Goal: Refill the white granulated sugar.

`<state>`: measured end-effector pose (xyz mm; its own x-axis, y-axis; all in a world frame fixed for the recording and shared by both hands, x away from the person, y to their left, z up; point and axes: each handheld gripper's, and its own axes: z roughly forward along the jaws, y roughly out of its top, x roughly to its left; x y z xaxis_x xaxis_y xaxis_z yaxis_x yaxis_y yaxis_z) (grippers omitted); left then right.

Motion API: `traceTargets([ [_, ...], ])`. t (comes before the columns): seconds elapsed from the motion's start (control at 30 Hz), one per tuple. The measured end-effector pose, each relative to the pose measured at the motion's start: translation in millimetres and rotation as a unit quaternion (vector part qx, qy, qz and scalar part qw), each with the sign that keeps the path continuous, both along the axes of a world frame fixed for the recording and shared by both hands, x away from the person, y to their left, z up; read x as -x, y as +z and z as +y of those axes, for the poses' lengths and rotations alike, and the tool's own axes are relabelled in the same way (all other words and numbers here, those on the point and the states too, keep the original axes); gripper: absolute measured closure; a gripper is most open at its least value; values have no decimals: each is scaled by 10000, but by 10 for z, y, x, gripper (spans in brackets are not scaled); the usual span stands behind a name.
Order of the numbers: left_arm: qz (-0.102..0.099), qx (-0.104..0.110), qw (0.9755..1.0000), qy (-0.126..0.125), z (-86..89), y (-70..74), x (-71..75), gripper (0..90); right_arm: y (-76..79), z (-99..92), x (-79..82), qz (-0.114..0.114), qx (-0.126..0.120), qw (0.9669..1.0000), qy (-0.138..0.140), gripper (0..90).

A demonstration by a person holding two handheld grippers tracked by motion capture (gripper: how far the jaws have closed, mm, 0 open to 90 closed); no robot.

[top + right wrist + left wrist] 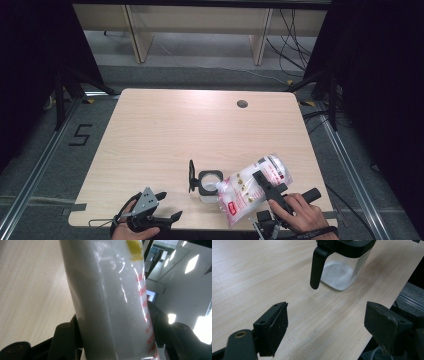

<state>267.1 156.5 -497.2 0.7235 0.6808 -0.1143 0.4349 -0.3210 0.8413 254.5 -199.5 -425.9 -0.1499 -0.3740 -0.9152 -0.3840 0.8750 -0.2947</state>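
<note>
Pouch (pixel 252 187) of white grain, sugar or salt by the look of it, hangs tilted over the open jar (pixel 210 182) near the table's (pixel 165 130) front edge, its low corner at the jar's mouth. The right gripper (pixel 267 186) is clamped across the pouch's middle; in the right gripper view the film (pixel 110 302) bulges between the two black jaws, pinched in from both sides.

I judge the pouch soft and shifting: the film is glossy and likely slick, and the load will slump toward whichever end is low. A grip across the belly, as now, looks sound for pouring, but squeeze harder and the grain could surge out. Holding nearer the top end would give less control of the spout corner.

The jar is clear, square-sided and stiff, with a black collar, a flip lid (pixel 192 175) standing up and a black handle (pixel 318 266). A thin layer of white grain already lies in its bottom. It seems light and could slide or tip if nudged. The left gripper (pixel 167 207) rests near the table's front edge, well short of the jar, jaws spread wide and holding nothing.

Red print and a red label run along the pouch, with a yellow tab (pixel 135 248) near one end; none of it is legible to me.
</note>
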Motion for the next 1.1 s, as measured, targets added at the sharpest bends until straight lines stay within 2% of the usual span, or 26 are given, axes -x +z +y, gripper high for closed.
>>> traceTargets([
  [0.1,12,-5,10000,15,0,2,2,186,-18,-15,1,5,-116,9999,-28,484],
  [0.27,9,-6,10000,16,1,2,2,186,-20,-17,6,-14,-117,9999,-23,484],
  [0.3,9,-17,10000,9,1,2,2,186,-7,-6,3,-84,-33,9999,74,484],
  [0.53,2,-5,10000,2,1,0,0,186,-9,-6,24,-32,-114,9999,3,484],
  [0.63,10,-14,10000,10,2,2,3,186,-14,-6,12,-39,-86,10000,11,485],
  [0.67,13,-12,10000,11,2,2,2,186,-3,3,0,-59,-20,9999,95,485],
  [0.77,14,13,10000,30,-5,-1,4,186,3,0,-4,-31,10,10000,66,485],
  [0.87,-54,-35,10000,-42,0,1,-6,186,-19,-18,5,-9,-129,9999,-22,485],
  [0.97,-56,-26,10000,-32,1,2,-6,186,-17,-15,-2,-6,-108,9999,-14,485],
  [1.0,-63,-87,9999,-64,11,6,-8,186,-16,-15,-2,-3,-106,9999,-13,486],
  [1.1,-59,-5,10000,-33,-1,-3,-8,186,-16,-17,0,-26,-114,9999,-22,486],
])
